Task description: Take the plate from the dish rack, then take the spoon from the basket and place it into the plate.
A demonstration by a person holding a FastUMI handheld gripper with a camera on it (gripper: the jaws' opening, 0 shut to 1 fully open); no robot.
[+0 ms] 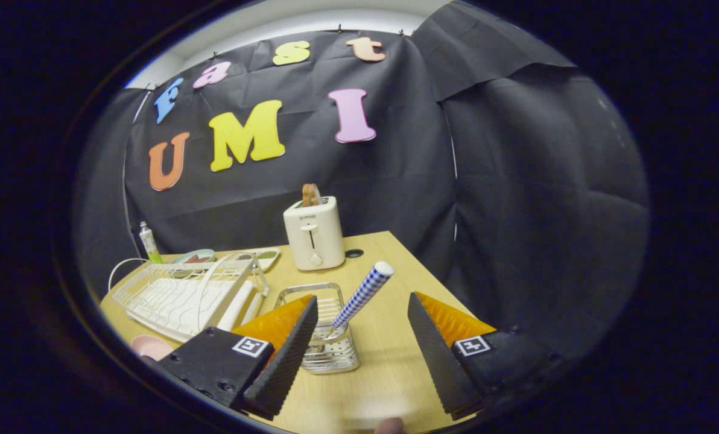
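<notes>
My gripper [359,361] is open, its two black fingers spread wide above the wooden table [383,374]. Just ahead, between the fingers and nearer the left one, stands a metal perforated basket [326,337]. A spoon with a blue-and-white checked handle [364,294] leans out of it toward the right. The white wire dish rack [184,295] lies to the left of the basket. A pink plate [149,346] lies on the table in front of the rack, beside my left finger and partly hidden by it.
A white toaster [314,234] with bread in its slot stands behind the basket. Small trays [257,258] and a tube [149,242] stand behind the rack by the black cloth wall. The table's right edge runs close to my right finger.
</notes>
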